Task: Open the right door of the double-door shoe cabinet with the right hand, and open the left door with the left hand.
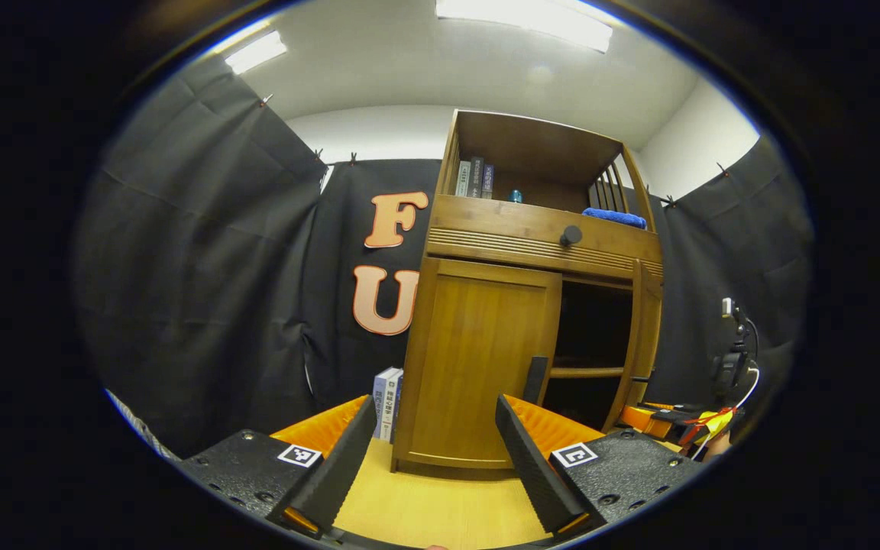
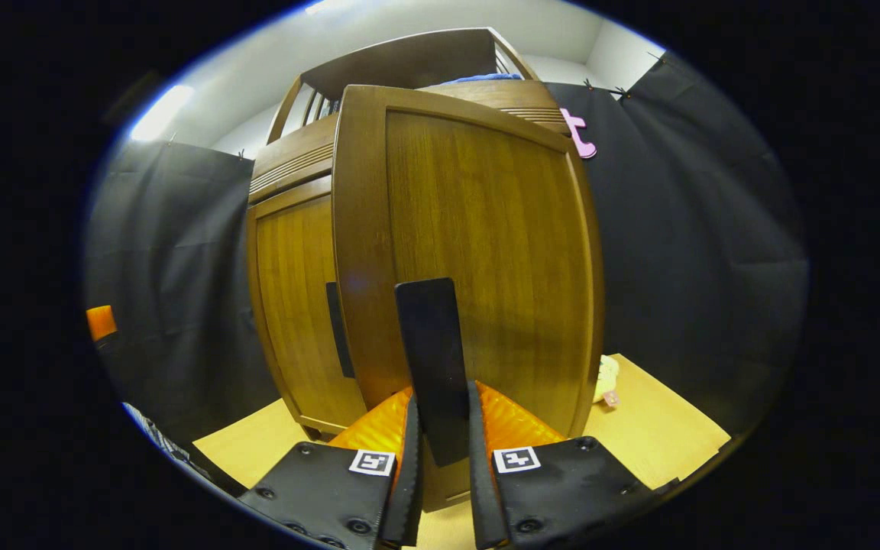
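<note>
Right gripper view shows our right gripper (image 2: 440, 458) clamped on the right door's handle (image 2: 428, 359), which could slip free; our left gripper (image 1: 425, 458) is spread, well short of the closed left door (image 1: 478, 359).

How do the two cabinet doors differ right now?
The right door is swung open, its handle clamped between the right tongs. The left door is shut, its handle untouched, with the left tongs open short of it. Both are brown wood with dark vertical handles.

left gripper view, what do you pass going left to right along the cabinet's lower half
books standing on the floor → closed left door → its handle → open compartment with a shelf → right door swung open
</note>
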